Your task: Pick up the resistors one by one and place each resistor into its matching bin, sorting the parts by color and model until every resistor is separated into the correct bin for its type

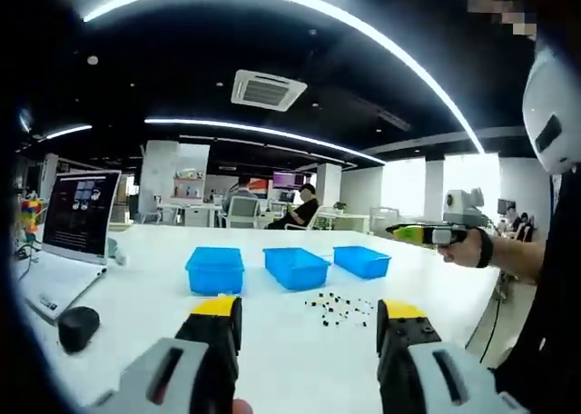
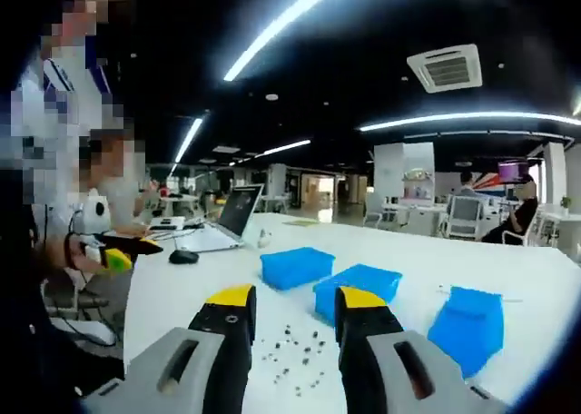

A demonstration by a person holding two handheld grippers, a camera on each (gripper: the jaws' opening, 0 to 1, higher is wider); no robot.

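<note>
Plainly, both claws hover above the white counter [image 1: 272, 359] with nothing between their jaws. Seen from the left gripper view, the left claw [image 1: 309, 319] has its yellow-tipped jaws set wide apart, and the scattered resistors [image 1: 340, 310] lie on the counter between and just beyond them (tiny dark specks, their colours too small to tell). Behind the resistors stand three blue bins in a row: the left bin [image 1: 215, 270], the middle bin [image 1: 296, 267] and the right bin [image 1: 361, 261], each apart from its neighbour. A laptop [image 1: 68, 241] sits open at the counter's left side with a dark mouse [image 1: 78, 327] near it. The right claw comes into this view from the right, held in a hand [image 1: 472, 248] over the counter's far edge. From the right gripper view, the right claw [image 2: 295, 310] also has its jaws apart, and the resistors [image 2: 295, 355] lie below and between them, near the closest of the blue bins [image 2: 357, 287]. People sit at desks in the office behind
</note>
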